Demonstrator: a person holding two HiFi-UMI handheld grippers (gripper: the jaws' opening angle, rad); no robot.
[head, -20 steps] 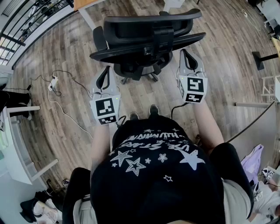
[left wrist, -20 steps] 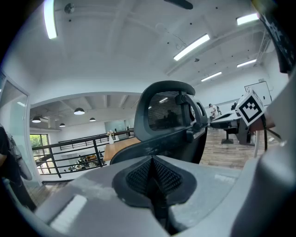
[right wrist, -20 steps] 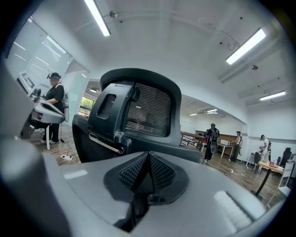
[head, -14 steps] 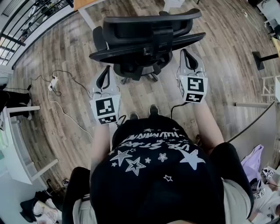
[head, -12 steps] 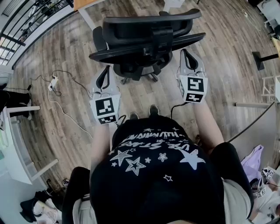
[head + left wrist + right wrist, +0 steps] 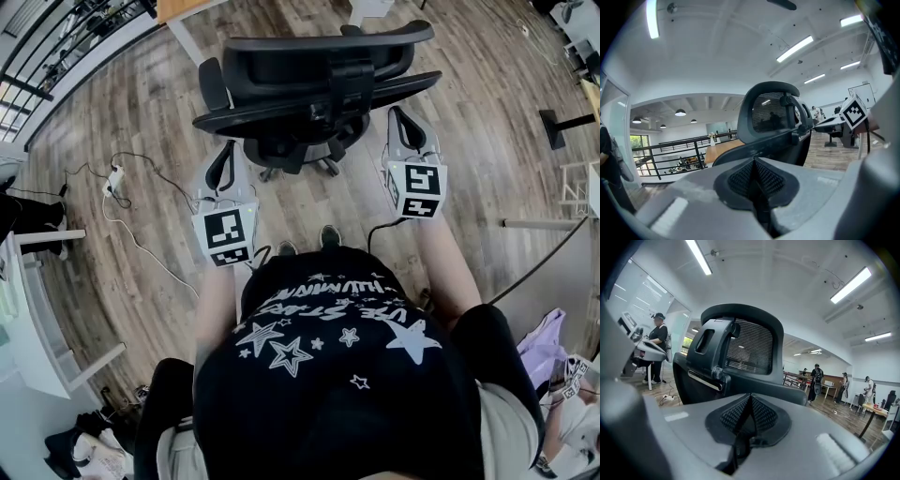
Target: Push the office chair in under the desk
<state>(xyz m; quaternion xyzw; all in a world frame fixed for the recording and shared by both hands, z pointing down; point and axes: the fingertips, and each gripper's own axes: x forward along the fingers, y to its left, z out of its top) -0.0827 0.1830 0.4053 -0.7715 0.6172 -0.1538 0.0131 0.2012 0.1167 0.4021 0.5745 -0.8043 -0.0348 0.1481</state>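
Note:
A black office chair [image 6: 314, 80] with a mesh headrest stands on the wood floor, its back toward me. The corner of a wooden desk [image 6: 178, 9] shows at the top, beyond the chair. My left gripper [image 6: 223, 157] is shut and empty, its tip just below the left end of the chair's backrest. My right gripper [image 6: 403, 117] is shut and empty, close to the backrest's right end. The left gripper view has the chair [image 6: 771, 124] right ahead of the shut left gripper [image 6: 754, 164]. In the right gripper view the chair [image 6: 736, 352] looms just past the shut right gripper [image 6: 750, 399].
A white power strip [image 6: 115, 174] with its cable lies on the floor at left. A white table [image 6: 37, 309] stands at the left edge, a black post base [image 6: 562, 127] at right. People [image 6: 816, 380] stand further back in the room.
The view has shifted very slightly; the right gripper and the chair sit a touch further right. Nothing was gripped or let go.

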